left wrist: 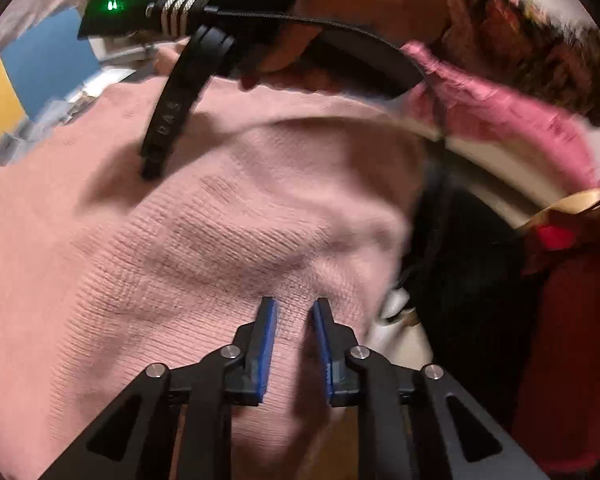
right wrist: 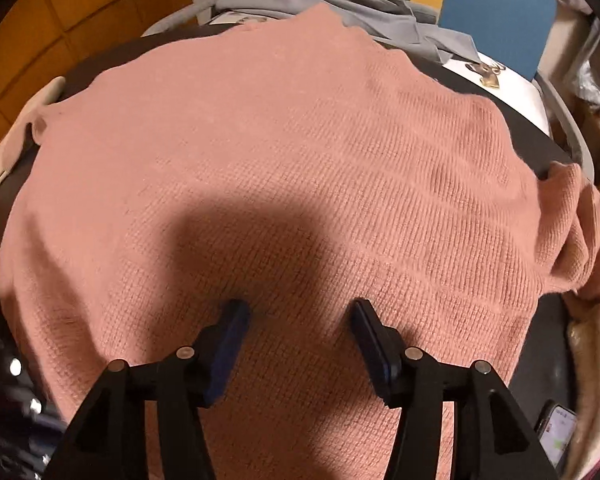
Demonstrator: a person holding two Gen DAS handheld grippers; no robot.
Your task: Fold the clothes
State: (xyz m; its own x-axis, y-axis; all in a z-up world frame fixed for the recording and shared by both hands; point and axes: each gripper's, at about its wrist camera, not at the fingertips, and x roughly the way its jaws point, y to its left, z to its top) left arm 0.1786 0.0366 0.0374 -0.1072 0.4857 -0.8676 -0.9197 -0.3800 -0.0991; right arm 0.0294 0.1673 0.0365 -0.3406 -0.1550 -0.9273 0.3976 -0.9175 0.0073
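1. Directly under the right hand-held gripper (right wrist: 298, 312): jaws standing wide apart, nothing between the blue pads, tips hovering just over the near part of the pink ribbed knit sweater (right wrist: 284, 168), with the tool's shadow falling on the cloth ahead.
2. Under the left hand-held gripper (left wrist: 294, 308): jaws drawn narrow with a slim gap between the pads; knit visible in the gap, but pinched or merely behind it, cannot tell in the blur.
3. Location of the garment: spread mostly flat across the dark round bench (right wrist: 532, 120), covering nearly all of it, one bunched part hanging over the right edge in the right wrist view.
4. Deciding relation, as a judgement: cloth directly below and ahead of both tools, with most of it stretching away from the right one; right tool nearer the middle of the spread cloth, left one nearer a raised, rumpled edge beside a dark gap.
5. Further out in the left wrist view: right tool's finger (left wrist: 168, 120) pressing toward the fabric, a person's hand (left wrist: 340, 4) gripping its handle.
6. Farthest: grey crumpled garment (right wrist: 340, 4) at the bench's far rim, a smartphone (right wrist: 556, 436) at lower right.
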